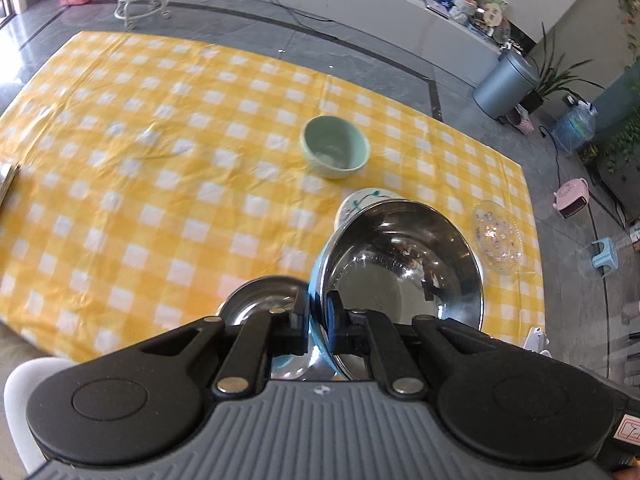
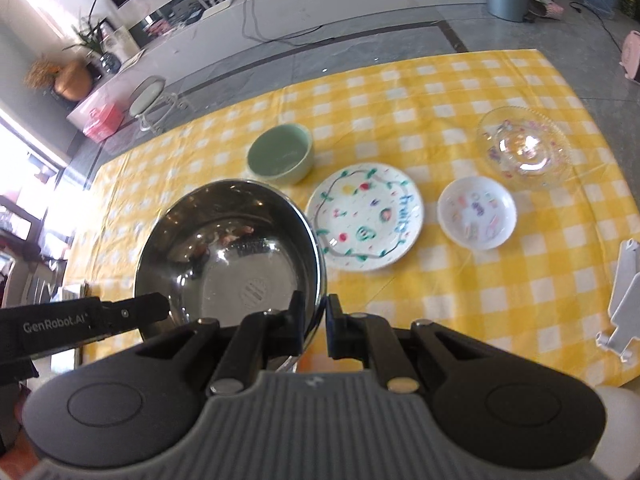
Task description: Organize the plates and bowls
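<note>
Pinching the thin rim of a shiny steel bowl (image 1: 400,264) with the left gripper (image 1: 318,308), jaws pressed almost flat together on the metal. Same kind of pinch from the right gripper (image 2: 316,316) on a steel rim, with the bowl held up in the air above the table (image 2: 460,320), tipped a bit. Maybe one bowl shared by both grippers, maybe two; hard to tell, since the left wrist view also shows a second, smaller steel bowl (image 1: 256,300) low down beside the jaws. Farther out on the yellow checked cloth: a green bowl (image 2: 280,152), then a painted plate (image 2: 366,216), a small white dish (image 2: 476,218) and a clear glass plate (image 2: 524,152), all apart from each other. Right at the edge, a white rack (image 2: 624,300). Looks like the carrying step, with nothing sorted into piles yet. Next, probably, picking a spot for the bowls and lowering the steel bowl flat and slow. Careful with the tilt and the slippery rim. No letting go before the bottom sits down.
</note>
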The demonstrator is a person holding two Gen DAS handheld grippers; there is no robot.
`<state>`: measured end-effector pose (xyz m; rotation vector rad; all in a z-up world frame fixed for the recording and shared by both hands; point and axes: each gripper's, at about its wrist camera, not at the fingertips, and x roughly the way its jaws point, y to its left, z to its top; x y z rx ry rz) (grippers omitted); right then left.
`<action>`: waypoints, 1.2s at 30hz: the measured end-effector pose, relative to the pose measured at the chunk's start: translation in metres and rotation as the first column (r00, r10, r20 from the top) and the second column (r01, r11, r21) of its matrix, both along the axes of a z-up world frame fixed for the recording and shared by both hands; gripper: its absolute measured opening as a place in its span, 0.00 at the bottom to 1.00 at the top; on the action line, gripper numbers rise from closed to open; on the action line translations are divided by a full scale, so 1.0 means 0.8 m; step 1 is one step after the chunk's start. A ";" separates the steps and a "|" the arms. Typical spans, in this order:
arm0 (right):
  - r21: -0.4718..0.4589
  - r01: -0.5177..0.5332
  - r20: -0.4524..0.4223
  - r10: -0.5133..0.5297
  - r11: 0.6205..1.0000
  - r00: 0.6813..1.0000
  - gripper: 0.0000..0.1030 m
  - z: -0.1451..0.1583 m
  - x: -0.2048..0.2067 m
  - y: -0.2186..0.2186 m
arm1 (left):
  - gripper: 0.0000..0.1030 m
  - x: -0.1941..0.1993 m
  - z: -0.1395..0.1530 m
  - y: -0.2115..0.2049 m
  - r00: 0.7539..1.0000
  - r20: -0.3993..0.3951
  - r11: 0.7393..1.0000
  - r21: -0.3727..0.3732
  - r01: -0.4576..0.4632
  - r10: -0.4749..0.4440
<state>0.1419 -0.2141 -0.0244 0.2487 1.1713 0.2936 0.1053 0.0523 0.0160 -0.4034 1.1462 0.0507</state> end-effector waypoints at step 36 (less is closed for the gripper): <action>-0.104 -0.152 -0.099 0.142 0.983 0.985 0.08 -0.089 -0.009 0.079 | 0.07 -0.032 -0.111 0.055 0.980 -0.164 0.993 -0.027 -0.118 0.112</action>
